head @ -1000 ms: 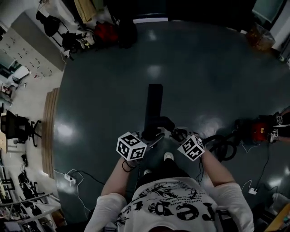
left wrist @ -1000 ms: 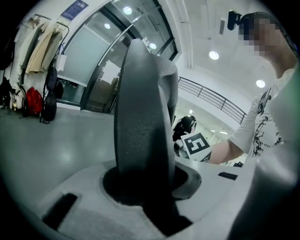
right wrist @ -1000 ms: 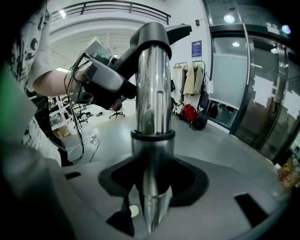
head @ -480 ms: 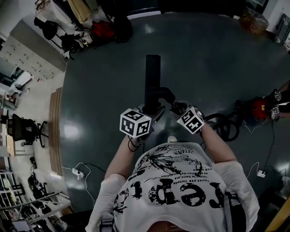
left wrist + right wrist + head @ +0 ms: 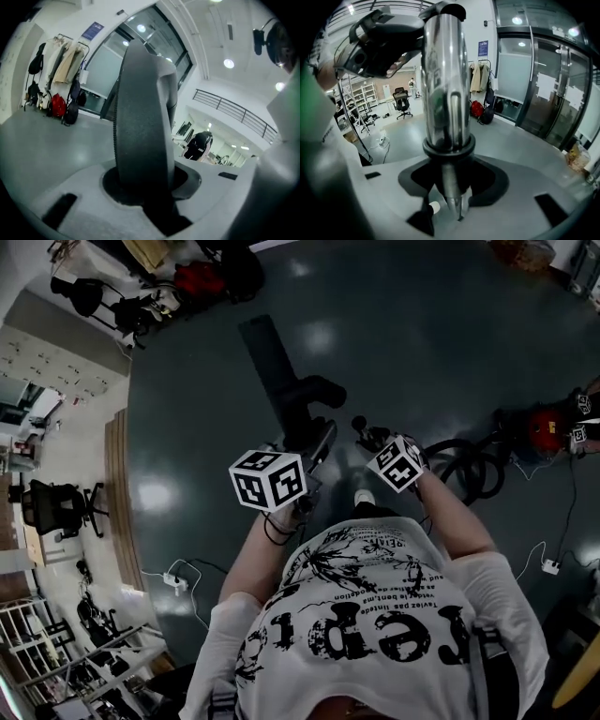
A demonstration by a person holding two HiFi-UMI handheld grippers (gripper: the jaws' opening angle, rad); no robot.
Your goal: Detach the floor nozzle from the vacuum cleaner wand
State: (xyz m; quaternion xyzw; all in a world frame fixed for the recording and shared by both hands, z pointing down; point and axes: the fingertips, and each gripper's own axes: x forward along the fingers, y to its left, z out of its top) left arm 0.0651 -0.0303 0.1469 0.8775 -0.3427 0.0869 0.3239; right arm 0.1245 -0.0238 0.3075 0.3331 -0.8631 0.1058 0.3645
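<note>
In the head view marker cubes hide the jaws of the left gripper (image 5: 309,448) and right gripper (image 5: 372,439). Behind the right gripper, the hose (image 5: 466,474) disappears under the forearm. The wand (image 5: 443,70) is hidden at its lower end inside that gripper.

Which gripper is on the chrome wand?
The right gripper: shiny metal wand between its jaws. The left gripper clamps the dark plastic floor nozzle instead.

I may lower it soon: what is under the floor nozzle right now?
Around the floor nozzle only dark floor shows. The patch directly beneath is covered by the nozzle itself, so anything there cannot be seen.
</note>
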